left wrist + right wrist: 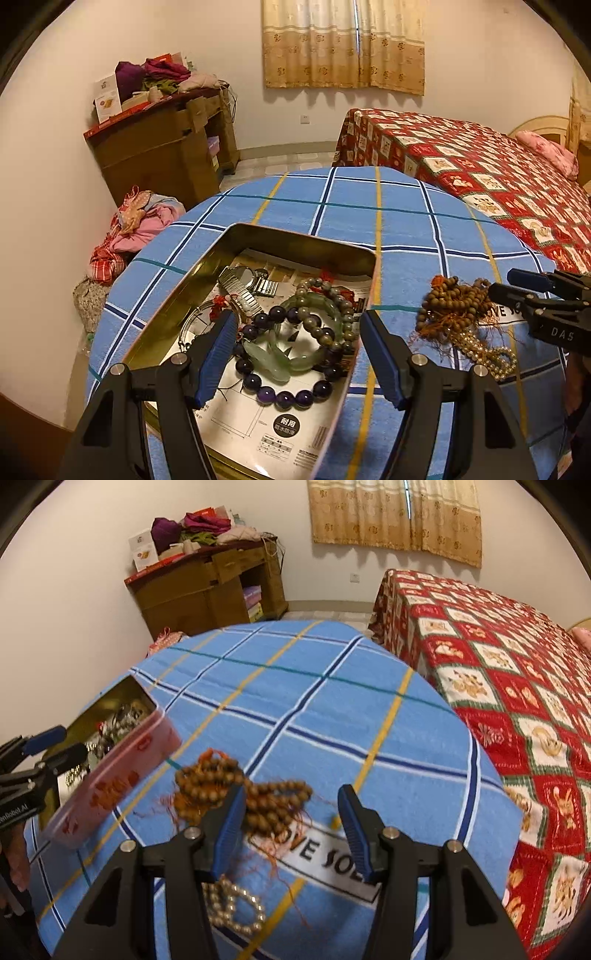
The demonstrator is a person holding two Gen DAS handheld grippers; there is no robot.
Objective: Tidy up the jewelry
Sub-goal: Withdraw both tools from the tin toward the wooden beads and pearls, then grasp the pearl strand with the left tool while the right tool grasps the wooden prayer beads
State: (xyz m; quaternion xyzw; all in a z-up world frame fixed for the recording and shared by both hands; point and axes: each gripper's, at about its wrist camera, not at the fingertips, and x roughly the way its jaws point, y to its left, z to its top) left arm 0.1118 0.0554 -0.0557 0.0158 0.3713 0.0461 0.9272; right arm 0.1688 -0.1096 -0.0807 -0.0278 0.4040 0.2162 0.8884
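- We work over a surface (314, 709) under a blue checked cloth, with a bed (517, 657) in a red patterned cover just beyond it to the right.
- On the left half of the cloth lies an open tin (184, 280) with a gold inside and a pink patterned outer wall; a printed sheet lines its floor.
- The tin already holds a watch (243, 282), a green bangle (314, 354), a ring of dark purple beads (284, 395) and a grey-green bead bracelet (332, 317).
- Outside the tin, to its right, lies a heap of brown beads (236, 794) with orange tassel threads; its long run stretches left to right across the cloth.
- Touching that heap on the near side is a small coil of pearls (232, 904).
- Our left hand-held gripper (299, 362) hangs over the tin with its jaws wide apart and nothing between them.
- Our right hand-held gripper (291, 830) has its jaws apart too, clamped on nothing; the brown heap lies just ahead, offset to the left, with its right end reaching in between the fingertips.
- We judge the right one nearer to the loose beads, so the pickup falls to it; a shift leftward would centre the heap, and the tin waits further left.
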